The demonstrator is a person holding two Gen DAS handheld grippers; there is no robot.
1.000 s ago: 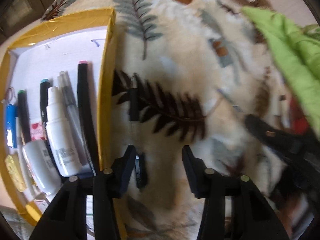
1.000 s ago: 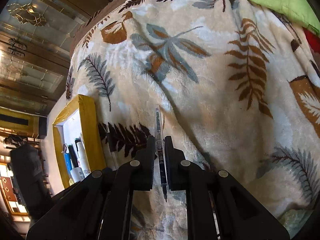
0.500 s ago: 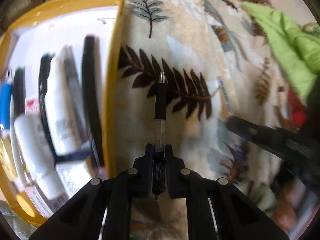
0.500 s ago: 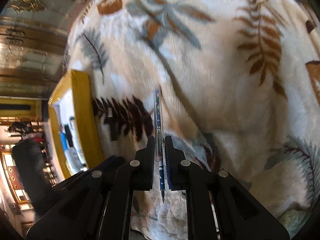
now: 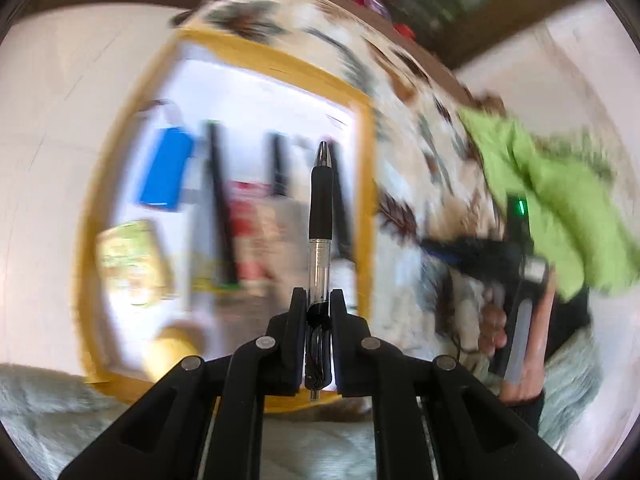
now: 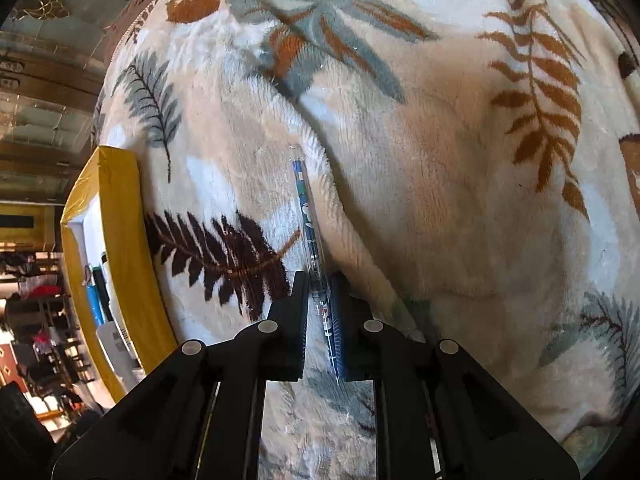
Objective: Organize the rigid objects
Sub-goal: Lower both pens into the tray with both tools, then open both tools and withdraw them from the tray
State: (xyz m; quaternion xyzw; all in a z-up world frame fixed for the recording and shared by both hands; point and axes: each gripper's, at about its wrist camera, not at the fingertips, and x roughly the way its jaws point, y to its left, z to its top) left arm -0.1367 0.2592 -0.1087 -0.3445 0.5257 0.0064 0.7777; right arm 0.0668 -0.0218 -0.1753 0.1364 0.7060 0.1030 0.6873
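Pens in both grippers: the left gripper (image 5: pixel 319 300) has its jaws clamped on a black-grip pen (image 5: pixel 320 216) above the yellow-rimmed tray (image 5: pixel 366 184), whose contents smear into blur. The right gripper (image 6: pixel 320 284) pinches a thin patterned pen (image 6: pixel 308 216) over the leaf-print blanket (image 6: pixel 440 160); its print is unreadable.

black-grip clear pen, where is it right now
In the left wrist view the clear-barrelled pen with the black rubber grip is clamped in the left tongs, tip forward, over the right side of the yellow-rimmed white tray.
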